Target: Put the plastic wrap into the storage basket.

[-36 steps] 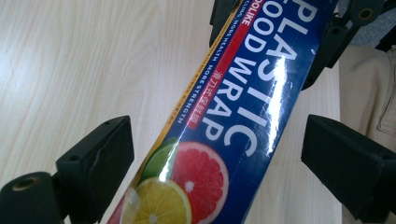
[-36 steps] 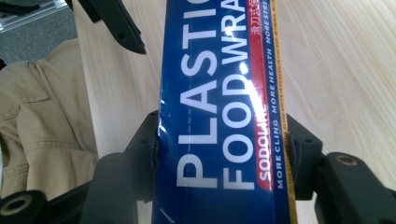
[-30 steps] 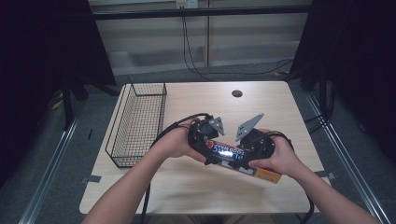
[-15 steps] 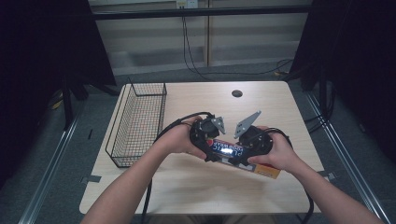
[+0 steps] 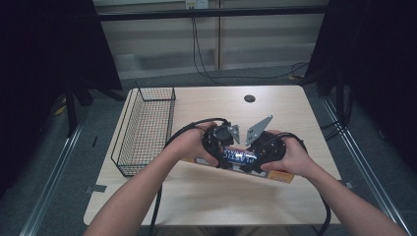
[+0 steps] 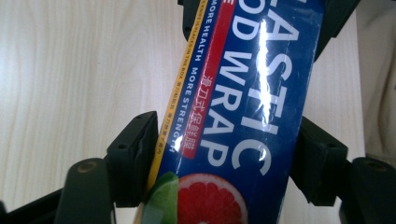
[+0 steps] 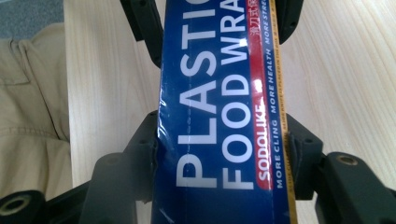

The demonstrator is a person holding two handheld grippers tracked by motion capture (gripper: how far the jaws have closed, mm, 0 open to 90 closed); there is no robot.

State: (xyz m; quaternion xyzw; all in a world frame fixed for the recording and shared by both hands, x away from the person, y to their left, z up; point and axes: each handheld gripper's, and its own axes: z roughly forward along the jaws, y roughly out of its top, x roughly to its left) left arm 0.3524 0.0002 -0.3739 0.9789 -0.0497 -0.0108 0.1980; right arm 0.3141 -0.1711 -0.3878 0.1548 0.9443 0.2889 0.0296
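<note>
Plastic food wrap box (image 5: 239,158): long blue carton, held level just above the near-middle of the surface (image 5: 206,201), spanning between both hands. Right claw (image 7: 219,144) is clamped on one end, pads flat against both long sides of the box. Left claw (image 6: 224,149) has just been closing, box between the jaws; its pads now sit at the box edges and look to be in contact on the other end. Wire basket (image 5: 145,129) stands at the left edge of the surface, well apart from the box.

Judgement: step in hand is securing a two-ended grip. Do it well by keeping both claws square to the carton, squeezing evenly so the thin cardboard does not buckle, and holding the box level before carrying it anywhere.
</note>
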